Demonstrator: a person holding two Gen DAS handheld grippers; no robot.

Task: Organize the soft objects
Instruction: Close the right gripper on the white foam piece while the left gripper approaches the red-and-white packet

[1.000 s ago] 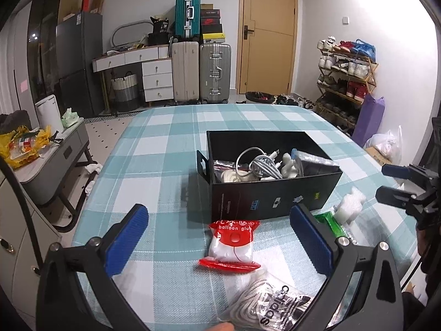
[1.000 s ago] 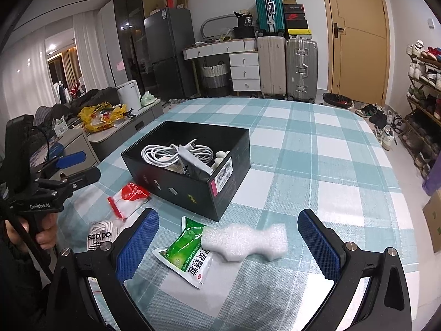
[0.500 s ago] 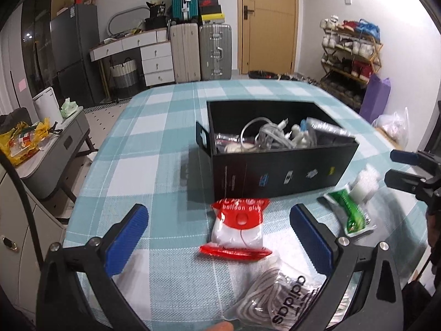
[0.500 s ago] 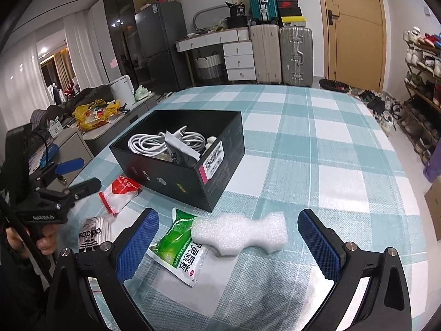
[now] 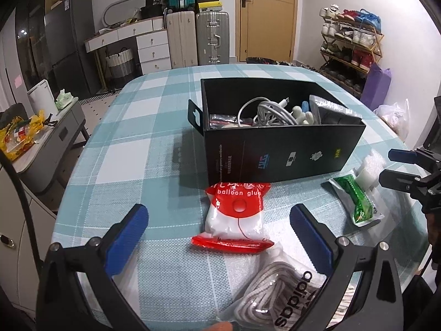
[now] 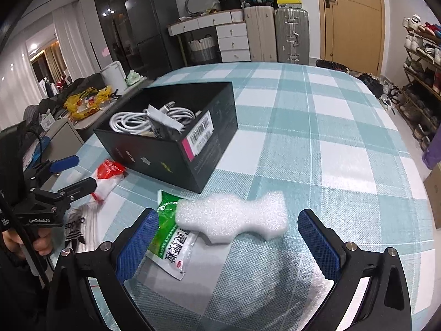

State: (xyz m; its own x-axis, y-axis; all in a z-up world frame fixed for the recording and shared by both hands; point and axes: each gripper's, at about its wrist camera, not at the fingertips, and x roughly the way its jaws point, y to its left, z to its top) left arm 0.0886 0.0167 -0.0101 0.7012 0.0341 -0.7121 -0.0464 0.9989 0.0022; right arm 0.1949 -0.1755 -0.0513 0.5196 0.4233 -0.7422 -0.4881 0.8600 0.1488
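Fingers: left (image 5: pixel 217 237) spread, right (image 6: pixel 228 237) spread | adidas bag (image 5: pixel 281 300) cut off | green packet (image 6: pixel 165 237) half-hidden under foam (image 6: pixel 234 215)

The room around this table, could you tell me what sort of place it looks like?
Most likely a lived-in home, a dining or entry area: a shoe rack by the door, suitcases against the wall, and a fridge.

The adidas bag (image 5: pixel 281 300) runs off the near edge of the left wrist view, and in the right wrist view it is smeared by blur. White foam (image 6: pixel 234 215) covers the far end of the green packet (image 6: pixel 171 237). Labels on the black box (image 5: pixel 278 154) are too small to read.
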